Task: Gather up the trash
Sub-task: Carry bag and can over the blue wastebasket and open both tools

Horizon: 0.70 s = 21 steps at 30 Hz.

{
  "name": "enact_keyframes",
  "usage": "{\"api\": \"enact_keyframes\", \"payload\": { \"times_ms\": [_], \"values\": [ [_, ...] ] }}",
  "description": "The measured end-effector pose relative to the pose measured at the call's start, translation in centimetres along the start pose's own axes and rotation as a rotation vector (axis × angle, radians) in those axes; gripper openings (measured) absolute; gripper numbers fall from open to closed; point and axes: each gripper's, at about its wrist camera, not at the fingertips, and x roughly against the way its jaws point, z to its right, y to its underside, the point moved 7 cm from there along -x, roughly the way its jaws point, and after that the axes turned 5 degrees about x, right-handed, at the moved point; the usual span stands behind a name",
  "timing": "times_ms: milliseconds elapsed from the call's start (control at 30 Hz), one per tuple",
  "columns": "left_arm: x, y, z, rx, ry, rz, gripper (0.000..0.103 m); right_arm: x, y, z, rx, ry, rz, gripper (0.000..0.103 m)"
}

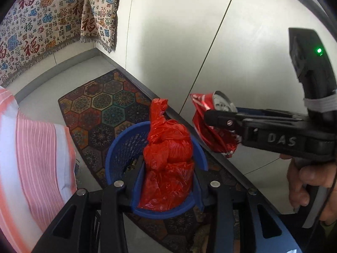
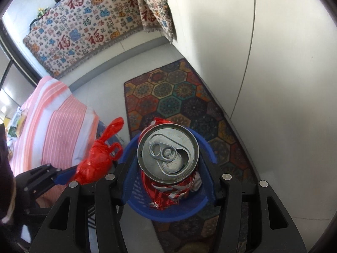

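1. Below, a round blue perforated plastic basket point(image 1: 118, 158) stands on a dark rug patterned with multicoloured hexagons point(image 1: 105, 103), close to a pale wall
2. Gripped between its blue pads, the left tool point(image 1: 166, 189) holds a knotted red plastic bag point(image 1: 168, 154), bulging and tied at the top, directly above the basket's opening
3. Clamped in the right tool point(image 2: 168, 179) is a crushed red aluminium drink can point(image 2: 168, 154), its opened silver lid facing the right wrist camera and its crumpled body pointing down over the basket point(image 2: 168, 213)
4. From the left wrist view, the can point(image 1: 212, 126) hangs just beside the bag, to its right, near the basket's far rim
5. Further off, a pink-and-white striped cloth point(image 1: 35, 147) lies at the left, and a cream fringed cloth printed with red characters point(image 1: 52, 21) hangs beyond the rug
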Motion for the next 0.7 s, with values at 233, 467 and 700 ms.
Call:
{"api": "enact_keyframes", "payload": {
  "times_ms": [233, 467, 700],
  "values": [
    [-2.8, -0.7, -1.0, 0.084, -0.028, -0.014, 0.055, 2.3, -1.3, 0.8, -0.027, -0.006, 0.092, 0.08],
    [6.2, -3.1, 1.0, 0.054, 0.033, 0.164, 0.055, 11.0, -3.9, -1.7, 0.061, 0.09, 0.381, 0.093],
    [13.0, 0.9, -0.7, 0.084, -0.009, 0.224, 0.077, 10.9, -3.0, -5.0, 0.136, 0.141, 0.386, 0.099]
  ]
}}
